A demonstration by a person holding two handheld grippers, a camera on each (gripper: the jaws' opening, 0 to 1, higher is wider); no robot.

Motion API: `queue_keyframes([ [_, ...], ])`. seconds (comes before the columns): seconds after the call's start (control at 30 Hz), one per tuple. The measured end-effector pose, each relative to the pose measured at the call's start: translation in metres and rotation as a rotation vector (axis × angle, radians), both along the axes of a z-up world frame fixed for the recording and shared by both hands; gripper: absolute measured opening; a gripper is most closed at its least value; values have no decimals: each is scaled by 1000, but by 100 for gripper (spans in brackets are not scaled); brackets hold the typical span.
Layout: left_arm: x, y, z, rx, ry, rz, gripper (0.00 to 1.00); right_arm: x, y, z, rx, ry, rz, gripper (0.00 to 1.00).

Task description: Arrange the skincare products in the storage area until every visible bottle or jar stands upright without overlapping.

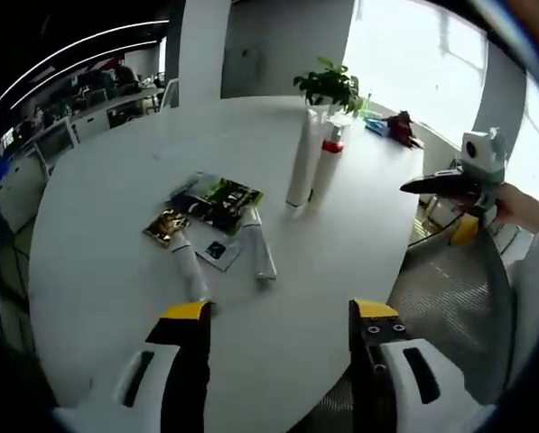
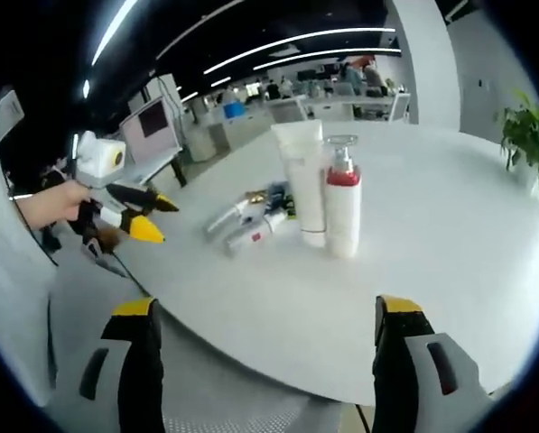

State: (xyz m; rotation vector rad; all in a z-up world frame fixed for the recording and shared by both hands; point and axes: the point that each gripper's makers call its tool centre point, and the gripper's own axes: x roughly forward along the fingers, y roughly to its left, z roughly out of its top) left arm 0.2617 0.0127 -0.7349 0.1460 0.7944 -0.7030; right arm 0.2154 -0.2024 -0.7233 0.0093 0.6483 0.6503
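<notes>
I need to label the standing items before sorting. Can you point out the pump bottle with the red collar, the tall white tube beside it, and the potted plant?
pump bottle [image 2: 343,209]: right gripper view, on its white body.
tall white tube [image 2: 302,176]: right gripper view, mid-body.
potted plant [image 1: 328,86]: left gripper view, on the leaves.

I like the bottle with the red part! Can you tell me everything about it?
The pump bottle is white and round, plastic by its look, with a red collar and a clear pump head on top. It stands upright on the white table, close beside a taller white tube. Neither gripper touches it.
</notes>
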Motion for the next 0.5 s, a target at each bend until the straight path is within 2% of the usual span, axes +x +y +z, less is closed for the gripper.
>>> queue_keyframes([
  [0.37,25,-23,-20,53,37,-49,59,-1,-1,-5,-22,0,11,96],
  [0.5,35,-32,-32,98,53,-79,58,-2,-4,-5,-11,-2,6,96],
])
